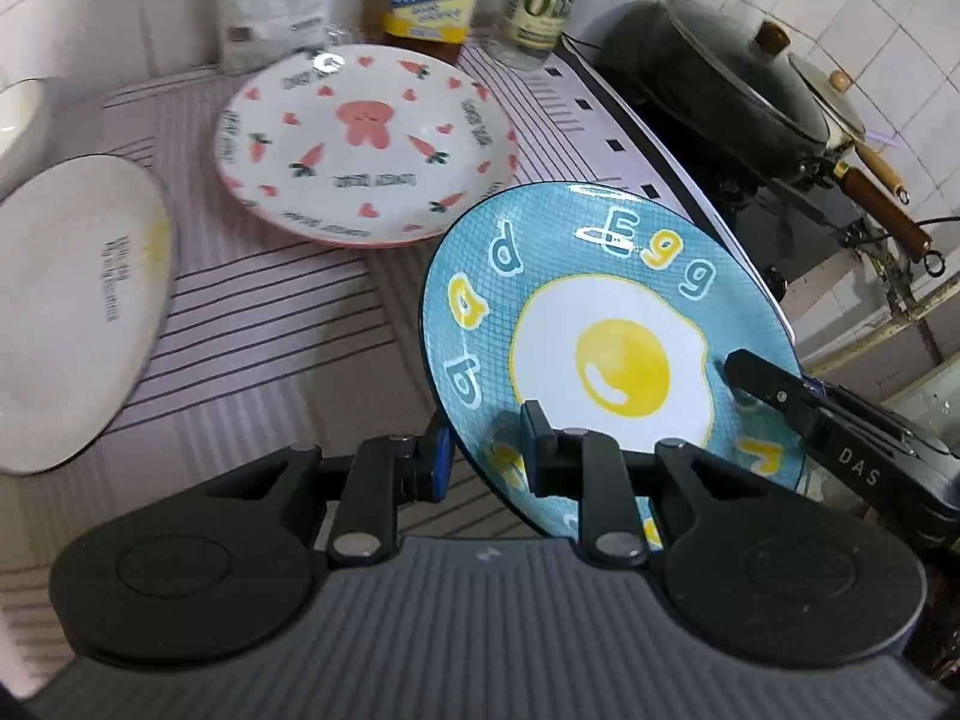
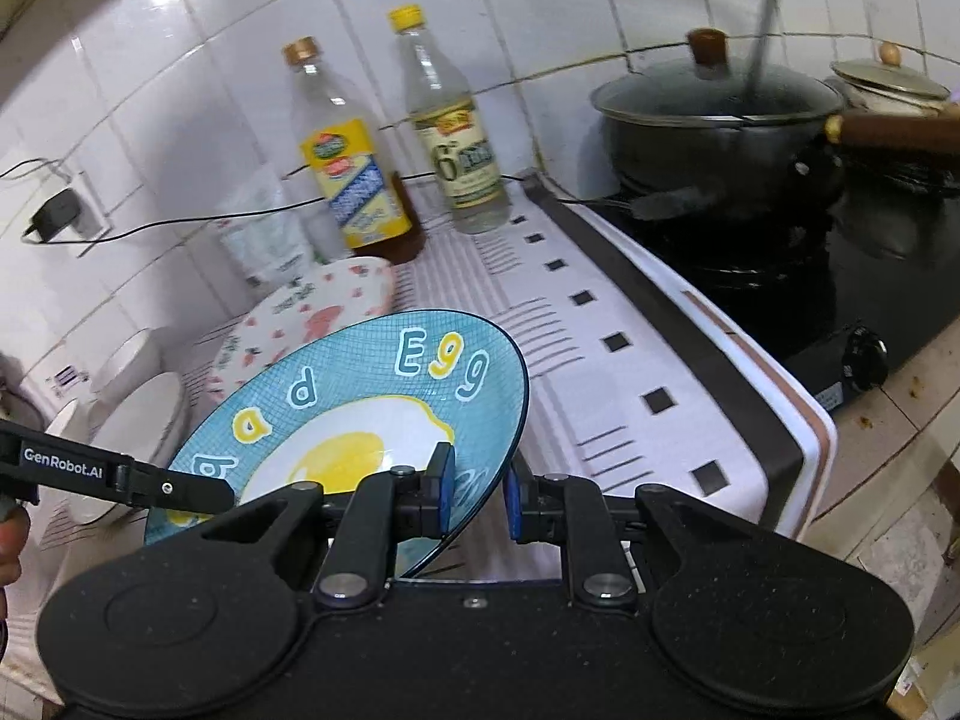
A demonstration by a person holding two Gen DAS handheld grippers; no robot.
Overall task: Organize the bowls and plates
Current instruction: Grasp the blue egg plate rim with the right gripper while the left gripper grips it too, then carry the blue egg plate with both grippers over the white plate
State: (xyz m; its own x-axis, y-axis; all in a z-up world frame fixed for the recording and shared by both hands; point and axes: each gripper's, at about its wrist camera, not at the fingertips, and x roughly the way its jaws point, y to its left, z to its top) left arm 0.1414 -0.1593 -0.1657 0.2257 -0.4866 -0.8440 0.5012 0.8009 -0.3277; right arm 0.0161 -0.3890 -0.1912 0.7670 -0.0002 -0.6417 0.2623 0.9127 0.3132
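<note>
A blue plate [image 1: 600, 324] printed with a fried egg and letters hangs tilted above the striped cloth. My left gripper [image 1: 486, 457] is shut on its near rim. My right gripper [image 2: 480, 499] is shut on the rim of the same plate [image 2: 360, 396] at the opposite side; one of its fingers [image 1: 757, 373] lies on the plate face in the left wrist view. A pink carrot-patterned plate [image 1: 366, 144] lies flat behind, and a white plate [image 1: 72, 312] lies at the left. A white bowl [image 1: 18, 114] peeks in at the far left edge.
The striped cloth [image 1: 270, 348] covers the counter. Two bottles [image 2: 354, 180] [image 2: 462, 150] and a plastic bag [image 1: 270, 0] stand against the tiled wall. A lidded black pot [image 2: 720, 120] and a smaller pot [image 2: 888, 84] sit on the stove to the right. A charger cable [image 2: 180, 222] runs along the wall.
</note>
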